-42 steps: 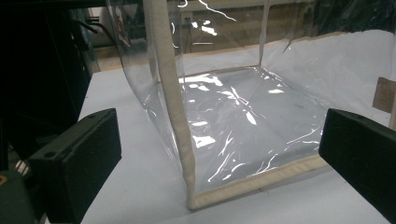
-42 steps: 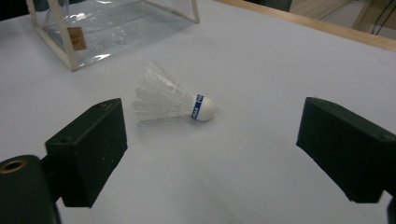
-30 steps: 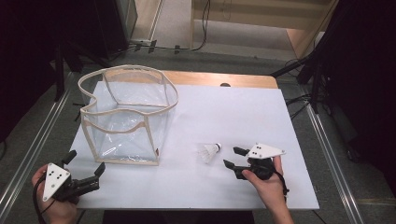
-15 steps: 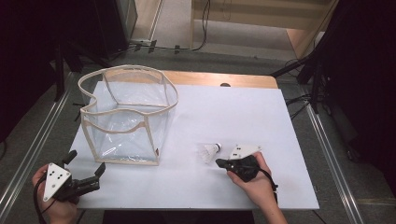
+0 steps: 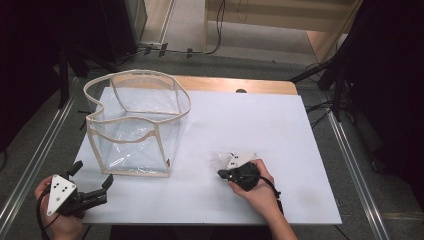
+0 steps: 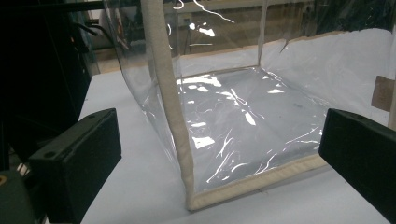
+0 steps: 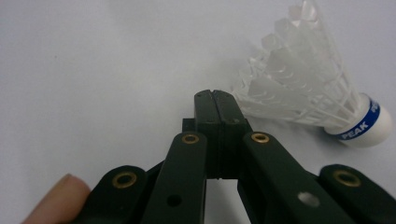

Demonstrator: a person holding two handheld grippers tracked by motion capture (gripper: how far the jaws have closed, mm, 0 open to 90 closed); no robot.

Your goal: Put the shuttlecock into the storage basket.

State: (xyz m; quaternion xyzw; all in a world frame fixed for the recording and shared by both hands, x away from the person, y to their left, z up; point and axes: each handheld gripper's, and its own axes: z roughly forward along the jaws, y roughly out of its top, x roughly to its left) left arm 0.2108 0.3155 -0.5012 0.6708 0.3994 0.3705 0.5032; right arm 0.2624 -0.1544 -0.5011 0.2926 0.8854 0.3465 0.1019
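**Right fingers clenched beside the shuttlecock**

Now the right gripper (image 5: 223,173) lies low on the white bench (image 5: 280,125), held in the person's right hand (image 5: 257,192) near the front edge. Its fingers have just been closing and in the right gripper view they meet pad to pad, clenched on nothing (image 7: 215,100). The shuttlecock (image 7: 310,88) lies on its side on the bench just beside them, to the right in that view: its white feathers fan up and away, its cork tip with a blue band points to the lower right. The nearest feathers sit close against the side of the fingers; whether they touch I cannot tell. In the high view the shuttlecock (image 5: 220,160) shows as a pale shape at the front of the gripper, partly under its grey plate.

The left gripper (image 5: 92,182) rests at the bench's front left corner, in the left hand (image 5: 62,222). Its fingers are released, spread wide with nothing between them, and they point at the bag (image 5: 135,125). That clear plastic bag with cream trim stands upright and open on the left part of the bench, well apart from the shuttlecock. In the left gripper view its near corner seam (image 6: 170,102) rises between the two black fingers, and its base lies flat on the bench.
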